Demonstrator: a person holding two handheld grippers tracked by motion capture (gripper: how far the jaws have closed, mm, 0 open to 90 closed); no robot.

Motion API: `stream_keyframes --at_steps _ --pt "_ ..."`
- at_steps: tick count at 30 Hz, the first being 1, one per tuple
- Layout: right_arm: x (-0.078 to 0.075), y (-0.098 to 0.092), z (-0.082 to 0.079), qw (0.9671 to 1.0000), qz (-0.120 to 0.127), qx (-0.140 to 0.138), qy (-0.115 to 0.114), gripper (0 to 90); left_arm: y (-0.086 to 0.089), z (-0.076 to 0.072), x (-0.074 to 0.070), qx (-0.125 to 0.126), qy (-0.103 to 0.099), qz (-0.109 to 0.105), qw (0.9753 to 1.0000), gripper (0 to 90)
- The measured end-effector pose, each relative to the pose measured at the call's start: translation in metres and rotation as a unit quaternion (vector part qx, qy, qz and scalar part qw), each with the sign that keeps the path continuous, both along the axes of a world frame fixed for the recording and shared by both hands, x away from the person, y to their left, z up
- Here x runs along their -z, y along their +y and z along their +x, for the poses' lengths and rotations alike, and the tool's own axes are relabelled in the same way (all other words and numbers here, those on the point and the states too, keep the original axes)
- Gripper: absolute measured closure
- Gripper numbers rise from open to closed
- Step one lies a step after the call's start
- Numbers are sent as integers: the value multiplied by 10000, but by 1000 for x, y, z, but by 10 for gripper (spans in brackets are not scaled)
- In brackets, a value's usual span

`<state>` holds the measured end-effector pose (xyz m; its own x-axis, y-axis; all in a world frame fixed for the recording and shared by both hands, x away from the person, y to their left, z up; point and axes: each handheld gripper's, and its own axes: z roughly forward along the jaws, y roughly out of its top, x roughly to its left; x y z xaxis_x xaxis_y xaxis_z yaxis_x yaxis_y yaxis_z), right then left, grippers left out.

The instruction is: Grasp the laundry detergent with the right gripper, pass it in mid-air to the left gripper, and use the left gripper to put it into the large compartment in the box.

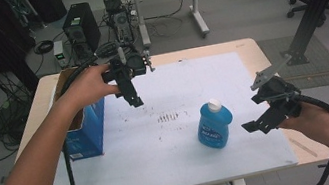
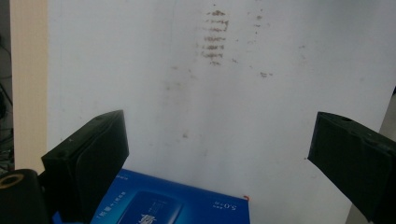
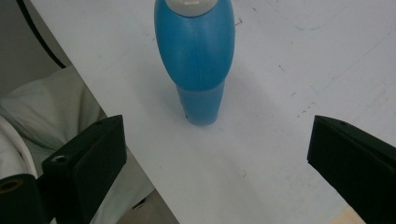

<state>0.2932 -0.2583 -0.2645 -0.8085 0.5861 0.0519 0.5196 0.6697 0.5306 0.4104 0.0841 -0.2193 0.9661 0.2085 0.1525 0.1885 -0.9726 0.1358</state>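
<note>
The landmark here is the blue bottle (image 1: 215,126), which stands upright on the white table cover (image 1: 164,163), a little right of its middle.

Far to the left of the bottle, an open blue box (image 1: 86,128) sits at the table's left edge. Between the box and the bottle, but farther back, the left gripper (image 1: 132,97) hangs in the air above the cover, pointing down. Its jaws stand wide apart with nothing between them, and they touch nothing.

The bottle itself has a white cap (image 1: 214,104) and a smooth plastic body. I judge it stiff but slippery, and not very heavy. The best hold is probably across the narrower sides of the body, below the rounded shoulder.

Right of the bottle, near it but apart, the right gripper (image 1: 258,126) points toward it. Its jaws are also wide and empty.
</note>
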Motion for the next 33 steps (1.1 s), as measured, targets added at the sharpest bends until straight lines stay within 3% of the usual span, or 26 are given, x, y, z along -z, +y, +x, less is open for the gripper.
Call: stream_keyframes --at_steps 14,33 --pt "24 -1 -5 9994 317 31 -130 42 -3 0 2 17 2 5 10000 52" --pt "37 -2 -9 9970 673 67 -366 43 0 0 0 -10 -9 -14 10000 52"
